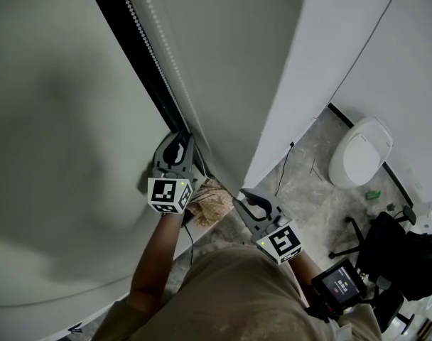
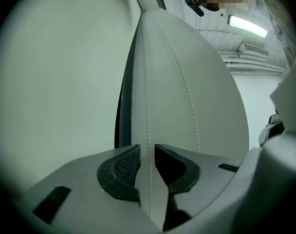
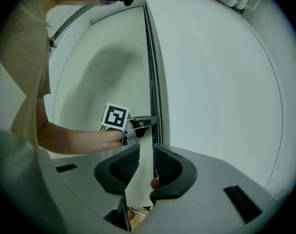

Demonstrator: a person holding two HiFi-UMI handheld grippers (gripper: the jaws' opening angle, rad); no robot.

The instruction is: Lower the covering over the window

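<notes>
Left gripper (image 2: 147, 147): fingers (image 2: 121, 167) apart by a narrow gap, with the bead chain (image 2: 147, 82) running straight through that gap. The pads are not seen pressing on it, and the tips sit at the dark frame strip (image 1: 134, 48). Right gripper (image 3: 146, 147): fingers (image 3: 170, 167) likewise parted, nothing clamped. The same chain drops just beside its right finger and passes behind it. This gripper sits below and to the right of the left one, near it, aimed at the same corner. Chain: a loop, two runs hanging side by side along the edge of the white wall (image 1: 237, 48). Blind (image 1: 60, 119): a pale sheet left of the frame strip, filling the window in every view. No bare glass shows, and whether its lower edge meets the sill cannot be told. Status, judged: both grippers are placed at the chain but neither has hold. What is left is to close on one run and draw it down hand over hand, if the blind has further to come.
</notes>
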